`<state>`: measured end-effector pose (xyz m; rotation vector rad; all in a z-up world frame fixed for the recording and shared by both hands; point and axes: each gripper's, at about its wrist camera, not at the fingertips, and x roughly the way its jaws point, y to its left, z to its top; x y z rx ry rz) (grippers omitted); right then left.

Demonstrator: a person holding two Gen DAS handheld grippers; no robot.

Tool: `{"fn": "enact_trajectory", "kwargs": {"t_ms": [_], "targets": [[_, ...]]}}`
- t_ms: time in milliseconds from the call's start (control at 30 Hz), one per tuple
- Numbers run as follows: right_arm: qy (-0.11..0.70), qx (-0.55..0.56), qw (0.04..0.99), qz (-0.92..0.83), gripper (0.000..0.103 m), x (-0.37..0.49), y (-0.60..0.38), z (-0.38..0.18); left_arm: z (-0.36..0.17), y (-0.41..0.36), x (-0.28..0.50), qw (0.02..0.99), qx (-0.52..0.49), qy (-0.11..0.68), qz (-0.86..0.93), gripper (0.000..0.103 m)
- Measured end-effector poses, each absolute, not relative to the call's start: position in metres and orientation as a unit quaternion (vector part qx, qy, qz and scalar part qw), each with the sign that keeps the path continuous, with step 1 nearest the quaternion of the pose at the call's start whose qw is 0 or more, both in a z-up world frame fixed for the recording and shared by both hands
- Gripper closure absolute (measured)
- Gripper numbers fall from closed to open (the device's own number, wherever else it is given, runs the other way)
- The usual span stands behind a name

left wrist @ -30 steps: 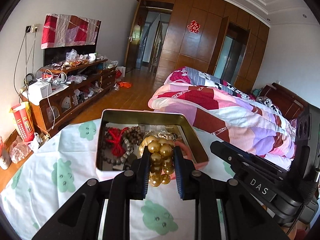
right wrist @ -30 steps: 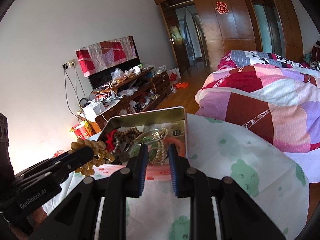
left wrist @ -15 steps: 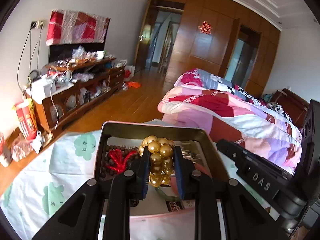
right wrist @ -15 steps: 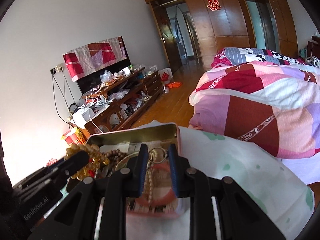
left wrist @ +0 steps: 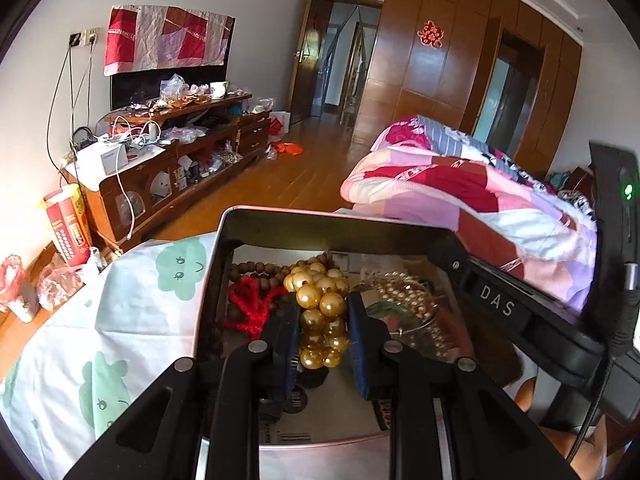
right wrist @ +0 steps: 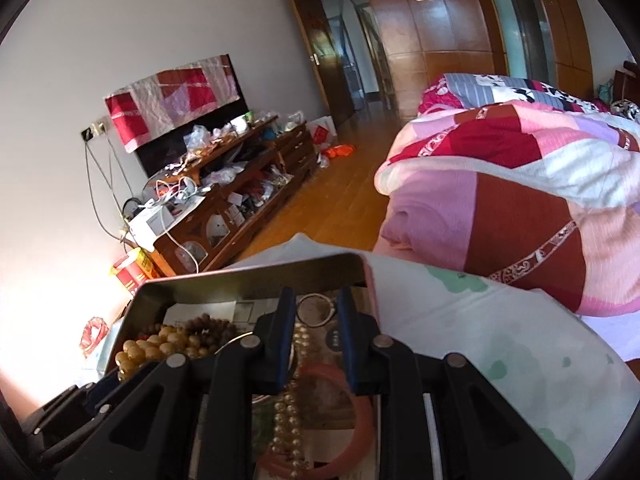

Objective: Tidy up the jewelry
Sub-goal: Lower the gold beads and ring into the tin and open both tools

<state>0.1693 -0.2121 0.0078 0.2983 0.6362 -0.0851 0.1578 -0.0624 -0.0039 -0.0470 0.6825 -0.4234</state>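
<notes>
Gold beads (left wrist: 320, 312), bunched, are pinched between the narrowly parted pads of my left gripper (left wrist: 323, 344), held above the metal tin (left wrist: 280, 222). My right gripper (right wrist: 314, 344), jaws narrow, grips a pearl strand (right wrist: 289, 420) hanging into the tin near a pink bangle (right wrist: 362, 412). Farther in the tin: red tassel (left wrist: 250, 308) and brown bead string (left wrist: 260, 270) at left, a thin ring (right wrist: 316, 310) at right. Far beyond the tin, on the right, a patchwork quilt (right wrist: 520, 208).

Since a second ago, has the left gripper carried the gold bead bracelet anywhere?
Yes. The left gripper, shut on the gold bead bracelet, has gone forward and now hangs over the inside of the metal tin, no longer short of its near rim.
</notes>
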Motion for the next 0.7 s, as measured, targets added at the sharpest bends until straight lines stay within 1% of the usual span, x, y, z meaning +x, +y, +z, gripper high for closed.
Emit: {"fn": "enact_trajectory", "kwargs": {"t_ms": [167,700], "targets": [[0.315,0.101,0.942,-0.051,0.079,0.171,-0.198,0.007,-0.009,-0.065,0.160,0.921,-0.002,0.338,-0.192,0.081],[0.328,0.088,0.939,-0.048,0.079,0.182,-0.196,0.004,-0.016,-0.070,0.165,0.919,0.010,0.352,-0.177,0.081]]}}
